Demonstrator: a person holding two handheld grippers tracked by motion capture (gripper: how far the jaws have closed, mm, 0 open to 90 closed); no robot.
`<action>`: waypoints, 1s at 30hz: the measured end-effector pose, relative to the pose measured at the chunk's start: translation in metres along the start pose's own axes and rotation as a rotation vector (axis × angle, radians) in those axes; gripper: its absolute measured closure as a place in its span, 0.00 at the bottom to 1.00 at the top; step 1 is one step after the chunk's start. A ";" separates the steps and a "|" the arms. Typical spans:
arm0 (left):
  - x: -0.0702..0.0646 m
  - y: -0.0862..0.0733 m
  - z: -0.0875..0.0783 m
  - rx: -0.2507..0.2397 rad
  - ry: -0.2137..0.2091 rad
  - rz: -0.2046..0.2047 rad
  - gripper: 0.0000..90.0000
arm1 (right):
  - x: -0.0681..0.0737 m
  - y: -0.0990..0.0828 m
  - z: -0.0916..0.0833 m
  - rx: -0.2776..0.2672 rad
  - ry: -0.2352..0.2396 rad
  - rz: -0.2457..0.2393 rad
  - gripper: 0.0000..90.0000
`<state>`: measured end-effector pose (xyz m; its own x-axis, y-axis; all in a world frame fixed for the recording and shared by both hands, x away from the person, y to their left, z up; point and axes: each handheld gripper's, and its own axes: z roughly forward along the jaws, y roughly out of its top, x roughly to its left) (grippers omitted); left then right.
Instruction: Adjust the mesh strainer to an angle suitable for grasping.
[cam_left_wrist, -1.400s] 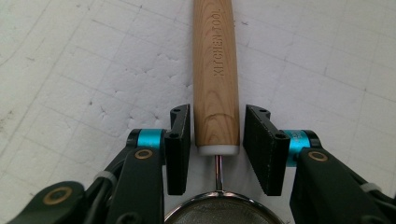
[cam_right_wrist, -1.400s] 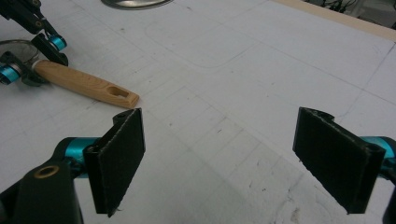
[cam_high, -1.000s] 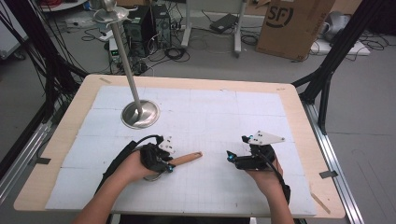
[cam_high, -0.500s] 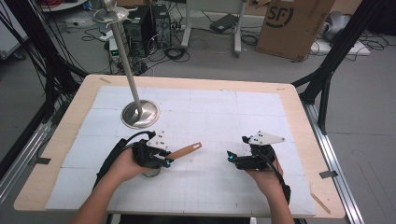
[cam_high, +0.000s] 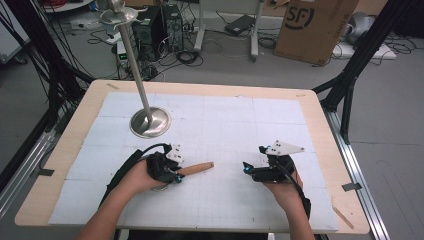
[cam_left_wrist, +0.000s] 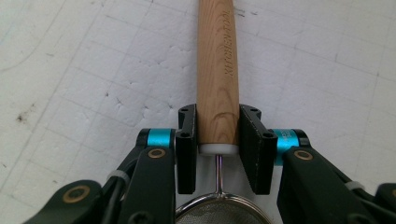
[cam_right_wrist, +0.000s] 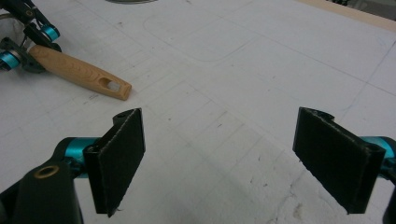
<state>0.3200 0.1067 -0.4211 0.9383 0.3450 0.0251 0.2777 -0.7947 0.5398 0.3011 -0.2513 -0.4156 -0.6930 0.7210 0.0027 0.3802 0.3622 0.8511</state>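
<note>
High view: left tongs (cam_high: 176, 173) gripping wooden strainer handle (cam_high: 196, 168) over white tabletop (cam_high: 225, 120), near metal stand (cam_high: 149, 121). Left gripper view: clamping handle (cam_left_wrist: 217, 84) above mesh (cam_left_wrist: 219, 213). Right gripper view: right tongs (cam_right_wrist: 219, 158) gaping wide, holding nothing.

Overhead, two close views; shared table (cam_high: 225, 120).

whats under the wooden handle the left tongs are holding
Under the wooden handle there is only bare white table mat. The left tongs clamp its near end, where a wire runs to a mesh strainer; the mat beneath that part is covered.
</note>
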 end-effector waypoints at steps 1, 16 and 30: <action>0.000 0.001 0.000 0.005 0.001 -0.002 0.77 | 0.000 0.000 0.000 0.001 0.000 -0.001 0.18; 0.005 0.006 0.003 0.043 -0.020 0.000 0.74 | 0.001 0.000 0.000 -0.001 0.000 -0.007 0.18; -0.001 0.006 -0.003 0.005 -0.038 0.026 0.78 | 0.000 0.000 -0.001 -0.005 -0.002 0.001 0.18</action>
<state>0.3198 0.1027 -0.4155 0.9524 0.3047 0.0068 0.2540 -0.8057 0.5351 0.3006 -0.2523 -0.4154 -0.6915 0.7224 0.0023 0.3778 0.3590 0.8535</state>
